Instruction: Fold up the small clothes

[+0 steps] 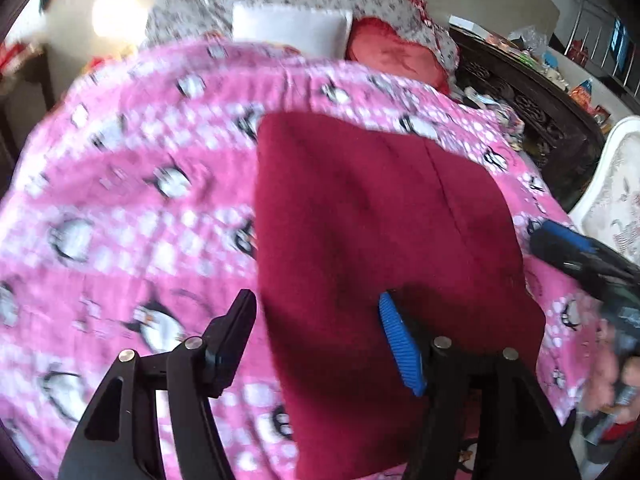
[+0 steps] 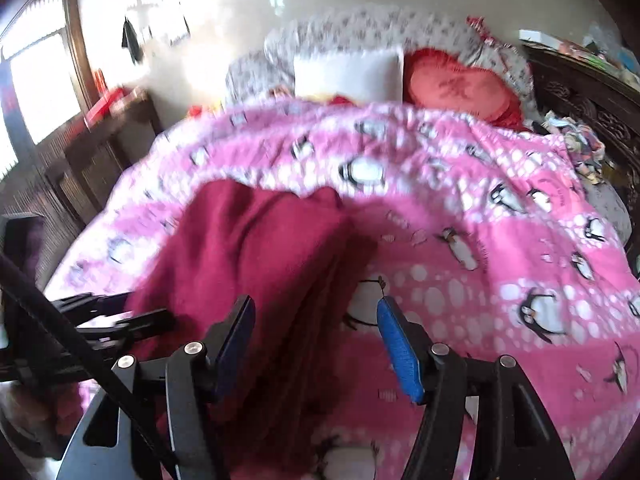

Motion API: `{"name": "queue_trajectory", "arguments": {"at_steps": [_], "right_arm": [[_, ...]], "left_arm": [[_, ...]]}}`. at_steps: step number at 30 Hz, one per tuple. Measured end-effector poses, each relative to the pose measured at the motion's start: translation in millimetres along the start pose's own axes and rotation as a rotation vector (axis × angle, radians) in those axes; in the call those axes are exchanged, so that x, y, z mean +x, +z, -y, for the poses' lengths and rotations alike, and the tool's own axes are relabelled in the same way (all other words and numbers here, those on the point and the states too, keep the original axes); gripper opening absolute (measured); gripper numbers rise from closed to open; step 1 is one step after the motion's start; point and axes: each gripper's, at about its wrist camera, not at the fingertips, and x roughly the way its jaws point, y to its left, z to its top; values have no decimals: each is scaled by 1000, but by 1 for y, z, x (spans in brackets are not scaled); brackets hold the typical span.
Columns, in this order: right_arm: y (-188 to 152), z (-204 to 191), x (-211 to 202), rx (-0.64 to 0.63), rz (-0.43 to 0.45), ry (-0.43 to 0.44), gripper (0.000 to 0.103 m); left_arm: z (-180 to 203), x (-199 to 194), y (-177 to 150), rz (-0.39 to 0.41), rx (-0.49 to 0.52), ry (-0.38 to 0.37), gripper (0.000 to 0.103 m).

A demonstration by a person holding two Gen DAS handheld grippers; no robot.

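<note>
A: Where is the garment?

B: The dark red garment (image 1: pixel 384 248) lies flat on the pink penguin blanket (image 1: pixel 132 208) that covers the bed, in the near half of it. Far behind it sit a white pillow (image 1: pixel 292 30) and a red cushion (image 1: pixel 394 56).

A: And the left gripper (image 1: pixel 320 338)?

B: It hovers over the garment's near left edge, jaws standing wide, nothing pinched between the pads.

A: The right gripper (image 2: pixel 318 340)?

B: Also spread wide, above the garment's near right edge, with cloth lying below the gap but not clamped. In the left wrist view it shows at the right edge, blurred.

A: Anything else?

B: A dark carved cabinet (image 1: pixel 532 108) stands right of the bed.
</note>
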Motion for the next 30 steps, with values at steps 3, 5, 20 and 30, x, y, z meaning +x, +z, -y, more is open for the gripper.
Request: {"name": "queue_trajectory", "arguments": {"at_steps": [3,5,20,30], "right_arm": [[-6,-14,-25,-22,26,88,44],[-14,-38,-30,-107,12,145,36],[-52,-29,7,-238,-109,-29,19],[11,-32,29,-107,-15,-68,38]], "left_arm": [[7,-17,2,71,45,64,69],[10,-16,1,73,62,87,71],[14,-7,-15,60,51,120,81],[17,-6,-20,76,41,147,81]]}}
